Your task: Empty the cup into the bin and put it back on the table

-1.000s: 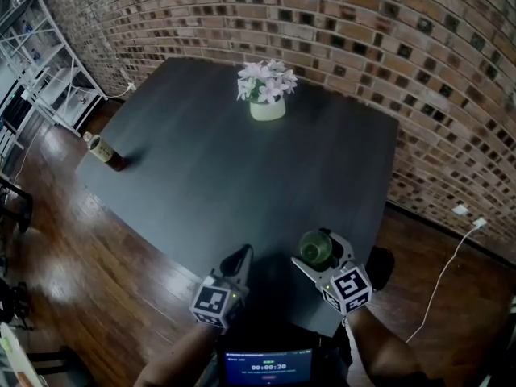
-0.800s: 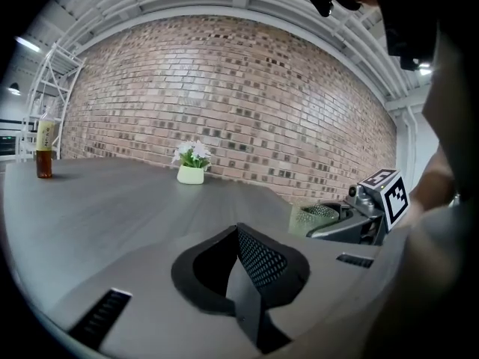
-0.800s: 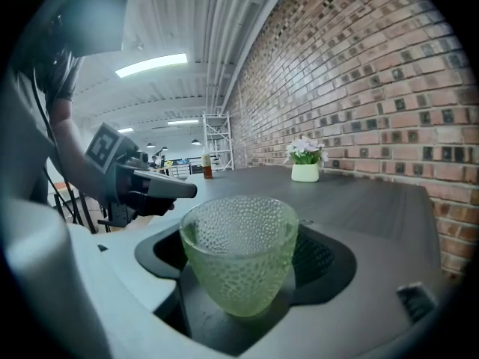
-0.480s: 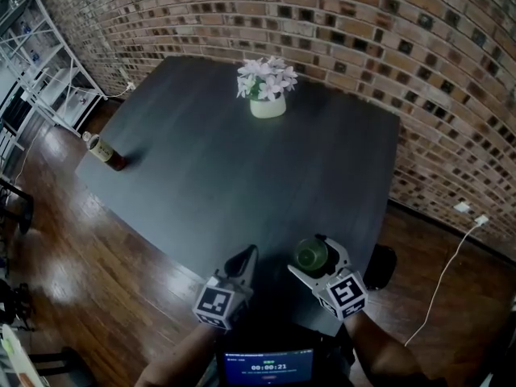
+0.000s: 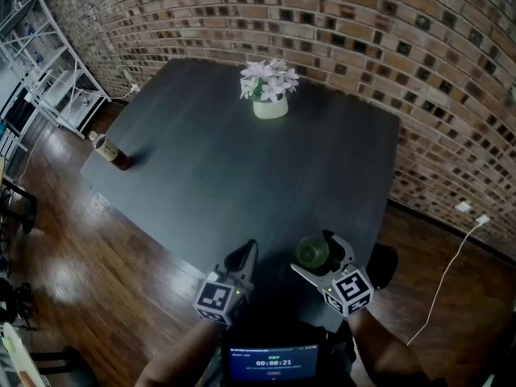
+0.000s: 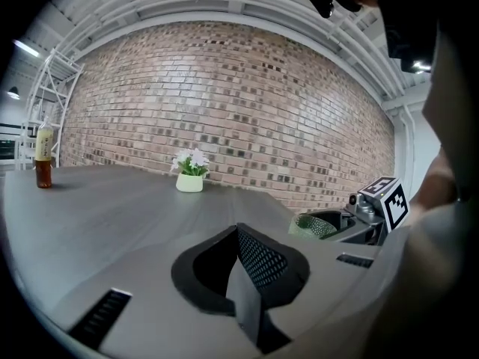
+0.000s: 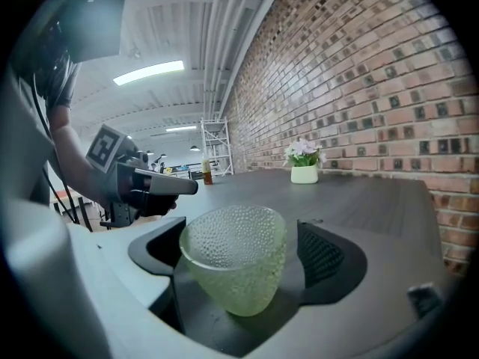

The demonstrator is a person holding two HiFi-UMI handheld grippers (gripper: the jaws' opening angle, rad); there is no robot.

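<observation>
Since a second ago: your right gripper [image 5: 316, 258] has spread its jaws and is opening wider at this moment. The cup [image 7: 233, 256] has hardly shifted, and the left gripper [image 5: 243, 258] has kept its spot and its closed jaws.

Right jaws: wide, with the cup between them. It is pale green, bubbled glass, mouth up, leaning a little in the right gripper view. The right pad [image 7: 323, 256] stands clear of the glass. On the left side the rim overlaps the jaw, and you cannot tell there whether they touch. The base sits low between the jaws, on the dark table [image 5: 242, 160].

Left jaws: closed tight pad to pad, with only the mesh face of one pad showing. The tip hangs over the table edge.

Landmark: the white flower pot [image 5: 269, 106] with pale flowers [image 5: 268, 79].
- The cup is well apart from the pot, across the table on your side, slightly right of the pot's line.
- The left gripper is equally far toward you from the pot, slightly left of its line.
- A brown bottle [image 5: 110, 152] with a label stands upright well left of the pot, at the table's left corner.
- The brick wall [image 5: 363, 39] runs close behind the pot.
- A white shelf rack [image 5: 48, 79] is far left of the pot, past the bottle.
- A wood floor [image 5: 97, 248] lies left of and nearer than the pot, below the table edge.
- A white cable [image 5: 442, 276] runs over the floor far right of the pot.
</observation>
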